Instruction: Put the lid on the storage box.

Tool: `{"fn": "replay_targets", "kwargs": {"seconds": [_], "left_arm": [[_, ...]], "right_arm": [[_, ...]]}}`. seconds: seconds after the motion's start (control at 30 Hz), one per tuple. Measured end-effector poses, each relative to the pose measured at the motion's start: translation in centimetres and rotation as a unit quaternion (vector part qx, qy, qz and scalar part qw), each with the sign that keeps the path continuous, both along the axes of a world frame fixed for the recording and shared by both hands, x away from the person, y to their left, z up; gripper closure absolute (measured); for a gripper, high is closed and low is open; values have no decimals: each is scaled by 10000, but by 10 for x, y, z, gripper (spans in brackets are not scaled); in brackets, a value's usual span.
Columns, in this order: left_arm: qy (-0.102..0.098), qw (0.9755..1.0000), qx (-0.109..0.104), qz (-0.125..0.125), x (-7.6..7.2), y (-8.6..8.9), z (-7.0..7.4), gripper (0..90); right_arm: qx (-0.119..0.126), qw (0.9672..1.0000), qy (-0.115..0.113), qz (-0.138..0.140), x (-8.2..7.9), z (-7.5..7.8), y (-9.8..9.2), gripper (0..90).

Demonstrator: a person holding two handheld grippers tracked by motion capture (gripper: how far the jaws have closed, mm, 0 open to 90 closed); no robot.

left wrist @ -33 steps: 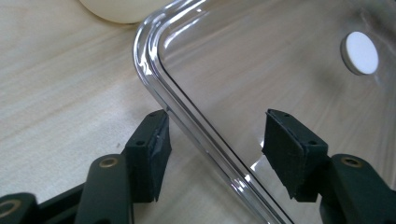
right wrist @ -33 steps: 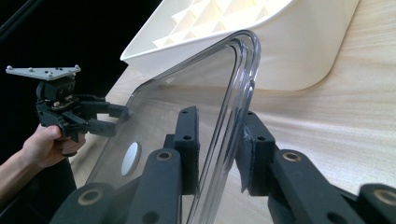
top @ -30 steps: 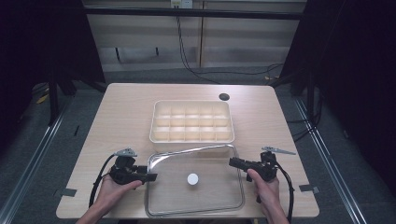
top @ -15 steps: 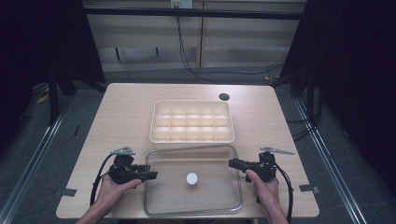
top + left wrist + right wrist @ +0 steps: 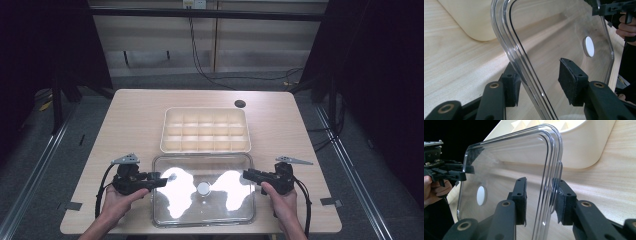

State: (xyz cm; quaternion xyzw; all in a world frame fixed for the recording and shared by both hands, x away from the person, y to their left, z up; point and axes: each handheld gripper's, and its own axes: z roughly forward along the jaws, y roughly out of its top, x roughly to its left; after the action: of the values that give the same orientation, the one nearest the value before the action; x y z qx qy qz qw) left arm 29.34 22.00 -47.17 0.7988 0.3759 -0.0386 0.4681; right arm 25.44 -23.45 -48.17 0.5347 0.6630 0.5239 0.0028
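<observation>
A clear plastic lid (image 5: 180, 210) with a white round disc (image 5: 203, 188) at its centre lies at the table's front, just before a cream compartment tray (image 5: 205, 148). My left gripper (image 5: 162, 182) is at the lid's left edge. In the left gripper view its jaws (image 5: 540, 80) have just been closing and straddle the lid's rim (image 5: 524, 65), with a gap still beside the right pad (image 5: 570, 80). My right gripper (image 5: 247, 175) is at the lid's right edge. Its jaws (image 5: 540, 200) have just been opening, and the rim (image 5: 550, 170) stands loosely between them.
A dark round hole (image 5: 240, 104) sits in the wooden table (image 5: 130, 125) behind the tray on the right. Cables trail from both grippers toward the front edge. Bare wood lies left and right of the tray.
The lid has shifted very slightly to the left and now throws bright glare. Both hands stay almost where they were at its two side edges.
</observation>
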Motion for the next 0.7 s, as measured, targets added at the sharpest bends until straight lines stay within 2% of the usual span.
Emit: {"fn": "replay_targets", "kwargs": {"seconds": [0.2,0.3,0.4,0.47,0.7], "left_arm": [[-46,10000,0,69,0,2,2,543],[-74,10000,-12,46,1,4,3,550],[-189,9997,88,112,2,7,7,560],[-166,9998,-5,114,3,10,8,590],[-234,9996,-75,141,6,11,12,611]], "right_arm": [[30,10000,-1,-65,3,2,3,660],[-51,9999,-79,-77,3,5,5,659],[-240,9997,-102,-9,2,9,7,646],[-275,9995,-140,11,2,12,8,650],[-298,9994,-174,-26,2,14,8,649]]}}
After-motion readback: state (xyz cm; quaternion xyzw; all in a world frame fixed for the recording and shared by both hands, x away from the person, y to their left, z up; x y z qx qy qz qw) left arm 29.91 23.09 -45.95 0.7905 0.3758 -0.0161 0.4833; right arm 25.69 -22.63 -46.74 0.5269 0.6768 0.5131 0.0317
